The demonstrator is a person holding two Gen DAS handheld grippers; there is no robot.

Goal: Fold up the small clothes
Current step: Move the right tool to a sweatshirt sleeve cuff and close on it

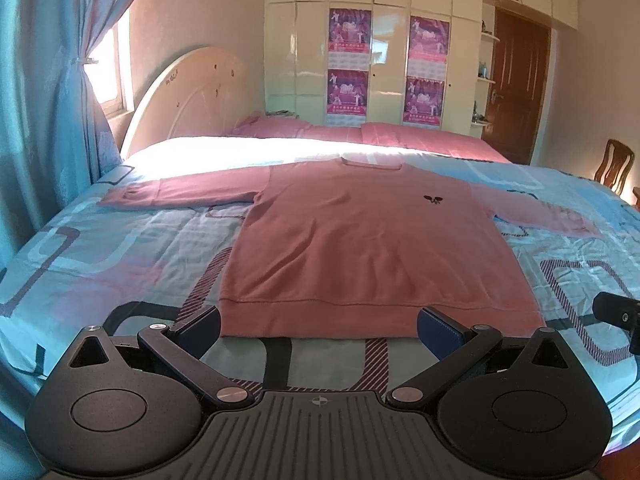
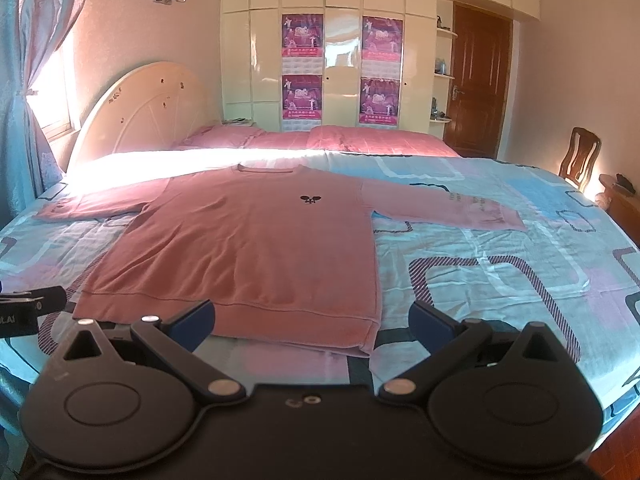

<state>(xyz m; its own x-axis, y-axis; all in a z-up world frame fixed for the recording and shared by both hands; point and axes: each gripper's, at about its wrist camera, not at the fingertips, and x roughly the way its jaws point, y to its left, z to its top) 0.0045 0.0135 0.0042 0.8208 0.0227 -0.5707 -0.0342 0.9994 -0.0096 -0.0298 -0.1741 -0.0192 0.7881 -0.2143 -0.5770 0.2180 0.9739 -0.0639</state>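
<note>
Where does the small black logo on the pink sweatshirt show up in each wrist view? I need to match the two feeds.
Left wrist: the black logo sits right of centre, on the upper chest of the pink sweatshirt.
Right wrist: the logo sits almost dead centre, slightly left, same chest spot.
Shared landmark: the brown door at the far right wall.

A pink long-sleeved knit sweatshirt [image 1: 360,240] of soft matt cloth is lying on a blue patterned bedsheet [image 1: 100,248] of slightly shiny, creased fabric. At 12 o'clock a cream wardrobe [image 2: 340,40] is showing glossy panels bearing paper posters [image 2: 302,36]. At 6 o'clock the left gripper [image 1: 319,326] and right gripper [image 2: 312,322] are showing matt black plastic with metal rivets.
</note>
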